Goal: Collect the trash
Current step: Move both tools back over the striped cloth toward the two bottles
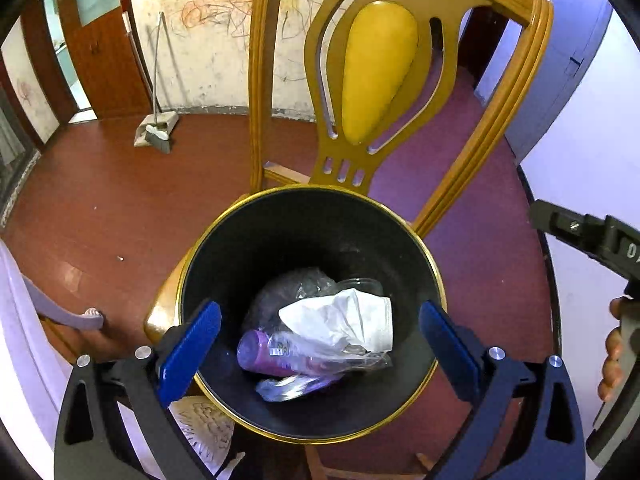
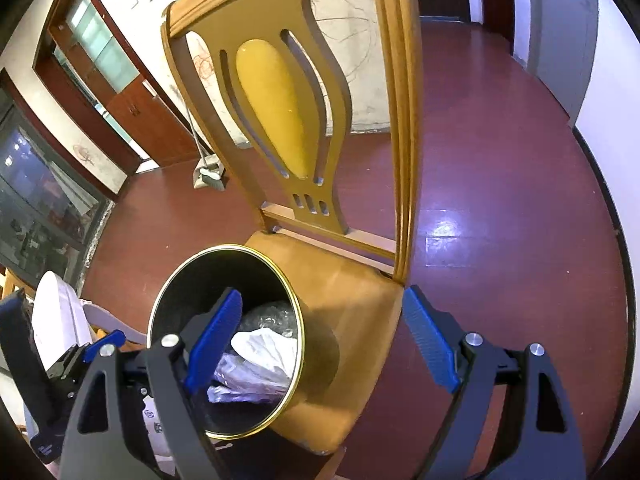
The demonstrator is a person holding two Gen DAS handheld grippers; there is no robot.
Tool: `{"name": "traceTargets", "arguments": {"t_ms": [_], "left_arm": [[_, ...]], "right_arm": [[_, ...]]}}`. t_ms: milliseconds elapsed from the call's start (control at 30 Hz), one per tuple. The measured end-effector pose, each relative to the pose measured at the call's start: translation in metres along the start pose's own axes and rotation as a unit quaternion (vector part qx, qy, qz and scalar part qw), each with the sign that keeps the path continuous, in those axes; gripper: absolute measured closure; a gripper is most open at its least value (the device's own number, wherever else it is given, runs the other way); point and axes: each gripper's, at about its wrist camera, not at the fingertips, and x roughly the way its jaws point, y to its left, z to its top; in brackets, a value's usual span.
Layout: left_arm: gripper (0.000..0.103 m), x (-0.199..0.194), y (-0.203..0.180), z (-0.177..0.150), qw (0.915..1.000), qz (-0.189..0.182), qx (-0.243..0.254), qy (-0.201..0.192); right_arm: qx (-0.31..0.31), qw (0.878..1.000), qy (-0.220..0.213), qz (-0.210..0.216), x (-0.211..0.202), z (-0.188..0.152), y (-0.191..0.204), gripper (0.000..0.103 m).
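On the padded seat of a wooden chair (image 2: 352, 300) stands a black bin (image 1: 312, 236) with a gold rim, and the left tongs (image 1: 320, 344) hang directly over its mouth with their blue pads spread wide, one at nine o'clock and one at three o'clock of the opening, nothing between them; down on the bin's floor lies the trash: a crumpled white tissue (image 1: 344, 316) on top, clear plastic wrap (image 1: 296, 288) behind it toward twelve o'clock, and a purple bottle (image 1: 260, 354) at seven o'clock, partly under a clear bag; the right tongs (image 2: 324, 344) hang off to the side, also wide and empty, their left pad over the bin's rim and their right pad out past the seat's edge above the red-brown floor (image 2: 500, 160); in the left wrist view a hand (image 1: 614, 352) grips the right tool's handle at three o'clock; behind the chair, at ten o'clock, a broom and dustpan (image 1: 156, 128) lean against a scribbled wall (image 1: 216, 40); a white printed sheet (image 1: 208, 432) shows under the bin's near edge at seven o'clock.
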Motion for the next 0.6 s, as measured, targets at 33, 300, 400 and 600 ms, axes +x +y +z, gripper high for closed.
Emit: {"name": "traceTargets", "arguments": {"t_ms": [33, 300, 400, 600], "left_arm": [[0.006, -0.006, -0.001, -0.001, 1.0, -0.001, 0.001, -0.008], [0.006, -0.063, 0.016, -0.013, 0.9964, 0.012, -0.012, -0.083], [0.006, -0.092, 0.028, -0.026, 0.9932, 0.038, -0.009, -0.11], [0.006, -0.178, 0.063, -0.066, 0.9769, 0.097, -0.037, -0.187]], "right_arm": [[-0.002, 1.0, 0.0, 0.0, 0.0, 0.0, 0.002, 0.02], [-0.039, 0.999, 0.002, 0.016, -0.003, -0.008, 0.041, 0.018], [-0.056, 0.998, -0.023, 0.016, -0.012, -0.015, 0.065, 0.018], [-0.117, 0.987, -0.099, 0.053, -0.049, -0.039, 0.13, 0.014]]}}
